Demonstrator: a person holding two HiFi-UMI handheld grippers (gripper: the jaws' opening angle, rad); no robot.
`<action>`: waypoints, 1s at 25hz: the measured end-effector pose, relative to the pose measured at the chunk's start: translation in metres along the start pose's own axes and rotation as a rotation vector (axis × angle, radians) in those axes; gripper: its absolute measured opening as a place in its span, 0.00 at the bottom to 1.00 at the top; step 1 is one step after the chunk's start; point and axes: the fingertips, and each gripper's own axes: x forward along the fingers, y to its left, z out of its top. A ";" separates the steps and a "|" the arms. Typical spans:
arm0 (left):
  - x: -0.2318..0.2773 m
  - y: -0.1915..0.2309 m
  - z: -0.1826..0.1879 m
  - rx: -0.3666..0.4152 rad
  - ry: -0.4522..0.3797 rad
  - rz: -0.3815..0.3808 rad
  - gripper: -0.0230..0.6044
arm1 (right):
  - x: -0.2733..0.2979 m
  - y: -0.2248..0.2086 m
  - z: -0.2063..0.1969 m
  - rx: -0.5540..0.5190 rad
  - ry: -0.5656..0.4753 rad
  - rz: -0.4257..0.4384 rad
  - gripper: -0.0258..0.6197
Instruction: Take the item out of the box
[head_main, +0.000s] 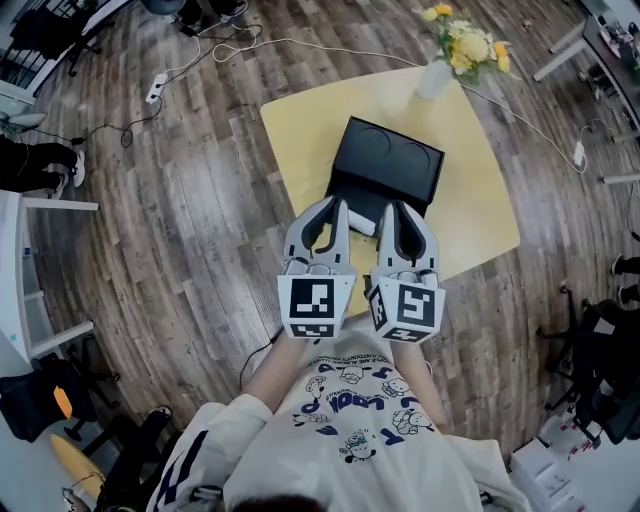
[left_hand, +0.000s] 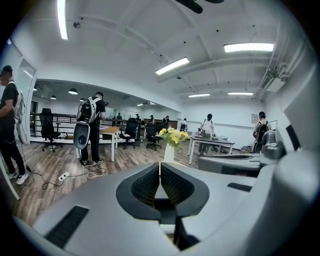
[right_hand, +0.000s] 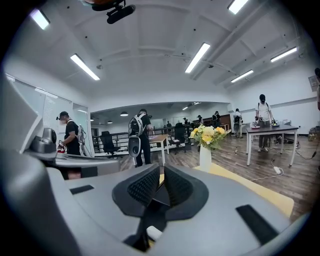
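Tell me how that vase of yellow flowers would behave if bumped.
The vase looks narrow with flowers bunched on top, so it probably tips rather than slides. Standing near the edge of the table, it might fall off.

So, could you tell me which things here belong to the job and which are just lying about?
Job: black box, white object at its near edge, left gripper and right gripper, both shut and empty.
Lying about: vase of yellow flowers, power strip on the floor.
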 end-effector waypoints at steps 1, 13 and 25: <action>0.003 -0.001 -0.001 -0.003 0.002 0.003 0.07 | 0.003 -0.003 -0.001 0.002 0.005 0.005 0.11; 0.022 0.002 -0.019 -0.030 0.062 0.074 0.07 | 0.034 -0.018 -0.028 -0.001 0.116 0.122 0.11; 0.028 0.021 -0.050 -0.084 0.141 0.087 0.07 | 0.057 -0.003 -0.062 -0.029 0.240 0.207 0.11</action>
